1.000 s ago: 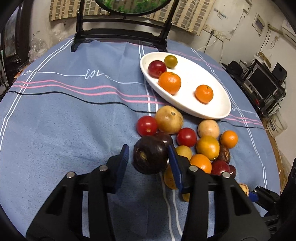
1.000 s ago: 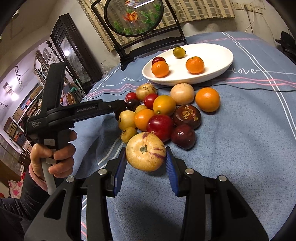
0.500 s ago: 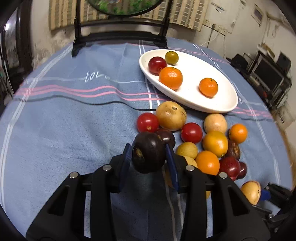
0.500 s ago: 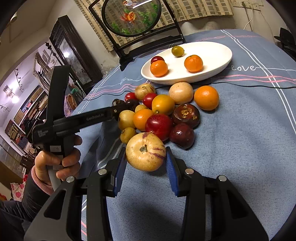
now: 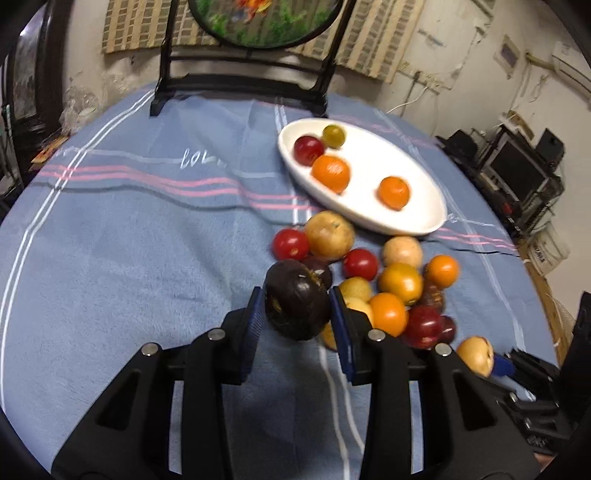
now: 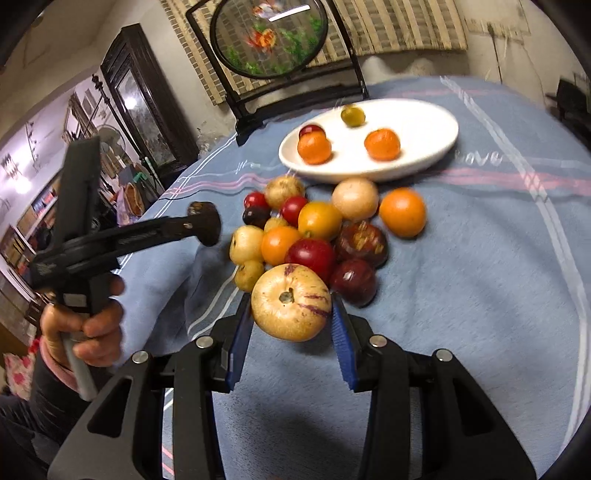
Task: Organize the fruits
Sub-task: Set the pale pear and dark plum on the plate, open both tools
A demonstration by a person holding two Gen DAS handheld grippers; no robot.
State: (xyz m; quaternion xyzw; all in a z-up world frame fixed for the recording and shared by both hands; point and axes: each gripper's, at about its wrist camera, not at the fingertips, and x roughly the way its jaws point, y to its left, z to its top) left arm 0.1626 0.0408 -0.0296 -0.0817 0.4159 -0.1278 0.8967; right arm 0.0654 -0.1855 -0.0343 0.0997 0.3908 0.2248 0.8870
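Note:
My left gripper (image 5: 297, 308) is shut on a dark purple round fruit (image 5: 295, 301) and holds it above the blue cloth, left of the fruit pile (image 5: 384, 288). It also shows in the right wrist view (image 6: 203, 223). My right gripper (image 6: 290, 312) is shut on a pale yellow fruit with purple streaks (image 6: 290, 301), lifted at the near edge of the pile (image 6: 317, 229). A white oval plate (image 5: 417, 206) behind the pile holds two oranges, a red fruit and a greenish one; it also shows in the right wrist view (image 6: 417, 129).
A blue striped cloth (image 5: 129, 240) covers the round table. A black stand with a round painted panel (image 5: 258, 22) sits at the far edge. The right gripper with its yellow fruit (image 5: 474, 354) shows at lower right. Shelves with electronics (image 5: 517, 173) stand beyond the table's right edge.
My left gripper closed on the dark purple fruit and lifted it up and away from the cloth. My right gripper rose a little with the yellow fruit held.

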